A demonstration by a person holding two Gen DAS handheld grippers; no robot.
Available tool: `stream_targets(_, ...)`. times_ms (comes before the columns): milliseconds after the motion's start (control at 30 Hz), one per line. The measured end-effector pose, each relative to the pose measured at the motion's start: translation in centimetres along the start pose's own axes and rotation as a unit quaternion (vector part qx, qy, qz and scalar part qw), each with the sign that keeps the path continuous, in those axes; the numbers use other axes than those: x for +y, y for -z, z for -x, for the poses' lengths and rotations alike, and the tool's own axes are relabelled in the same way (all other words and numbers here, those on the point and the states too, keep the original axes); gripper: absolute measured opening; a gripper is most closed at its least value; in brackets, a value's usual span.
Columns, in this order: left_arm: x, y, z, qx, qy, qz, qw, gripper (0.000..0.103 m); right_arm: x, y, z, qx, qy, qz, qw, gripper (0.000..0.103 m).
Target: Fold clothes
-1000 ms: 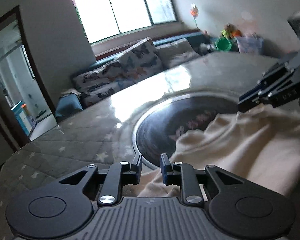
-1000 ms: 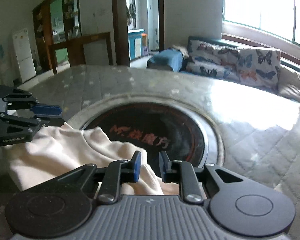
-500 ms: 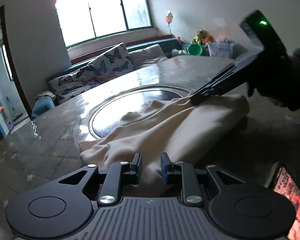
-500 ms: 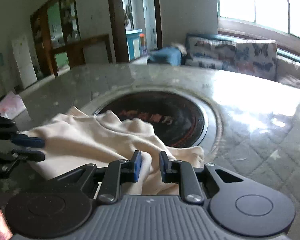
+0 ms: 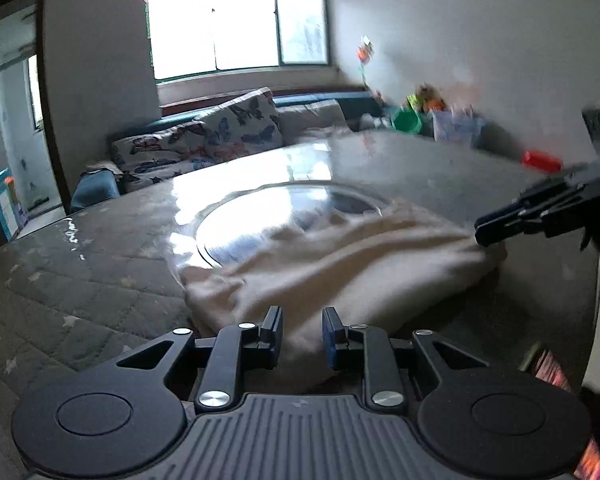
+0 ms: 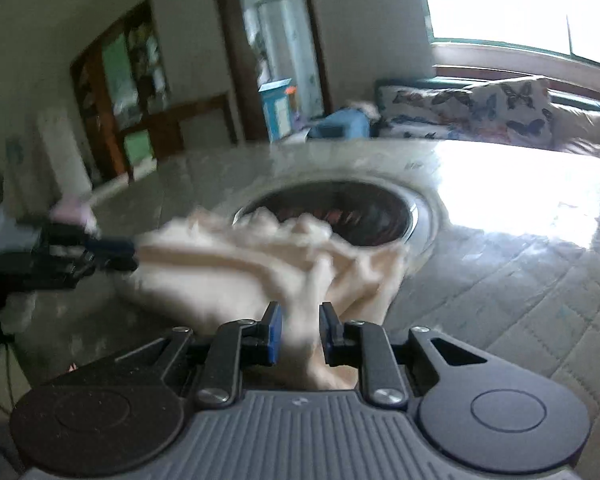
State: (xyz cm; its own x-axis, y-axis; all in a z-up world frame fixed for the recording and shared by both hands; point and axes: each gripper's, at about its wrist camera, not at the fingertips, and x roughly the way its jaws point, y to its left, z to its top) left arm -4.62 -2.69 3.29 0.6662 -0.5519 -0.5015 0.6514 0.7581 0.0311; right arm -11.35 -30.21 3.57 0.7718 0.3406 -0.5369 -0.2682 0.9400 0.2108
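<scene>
A cream garment lies bunched on the table, partly over the round glass inset. My left gripper is shut on its near edge, cloth between the fingers. My right gripper is shut on another part of the same cream garment. In the left wrist view the right gripper touches the garment's far right corner. In the right wrist view the left gripper shows at the garment's left end. The right wrist view is blurred.
The table has a quilted grey cover under clear sheeting. A red object lies at the far right edge. A butterfly-print sofa stands behind the table. A doorway and a wooden cabinet are beyond.
Both grippers have pulled the garment back toward the near edge of the table, so it covers less of the glass inset. The garment is more bunched and stretched between them.
</scene>
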Motion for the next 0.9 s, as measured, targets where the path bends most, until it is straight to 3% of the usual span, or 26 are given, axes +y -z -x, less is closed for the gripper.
stream_targets(133,2.6,-0.9,0.5,-0.014,-0.041,0.05,0.9978,0.025,-2.7,-1.3,-0.3,-0.017,0.009,-0.056,0.998,0.018)
stream_targets(233,4.6,-0.9,-0.4,0.001,-0.057,0.091,0.9942,0.025,-4.2,-1.3,-1.5,-0.007,0.021,-0.088,0.996,0.018)
stream_targets(433,6.9,0.4,-2.6,0.039,-0.019,0.166,0.9852,0.025,-4.5,-0.6,-2.6,0.003,0.016,-0.096,0.995,0.018)
stream_targets(633,7.0,0.6,-3.2,0.043,0.005,0.174,0.9838,0.022,-4.5,-0.5,-4.0,0.015,0.003,-0.102,0.995,0.018)
stream_targets(700,6.9,0.6,-3.5,0.044,0.005,0.176,0.9834,0.013,-4.5,-0.4,-4.5,0.02,0.004,-0.104,0.994,0.018)
stream_targets(733,6.8,0.5,-3.5,0.043,-0.005,0.17,0.9845,0.005,-4.5,-0.4,-4.8,0.022,0.005,-0.105,0.994,0.018)
stream_targets(800,6.0,-0.1,-2.9,0.026,-0.042,0.124,0.991,0.004,-4.6,-0.3,-4.9,0.022,0.004,-0.108,0.994,0.018)
stream_targets(867,4.1,-0.6,-2.0,-0.006,-0.099,0.032,0.9946,0.0,-4.7,-0.2,-5.0,0.023,0.004,-0.111,0.994,0.018)
stream_targets(900,3.1,-0.8,-1.6,-0.022,-0.128,-0.016,0.9914,0.0,-4.7,-0.1,-5.1,0.023,0.004,-0.111,0.994,0.018)
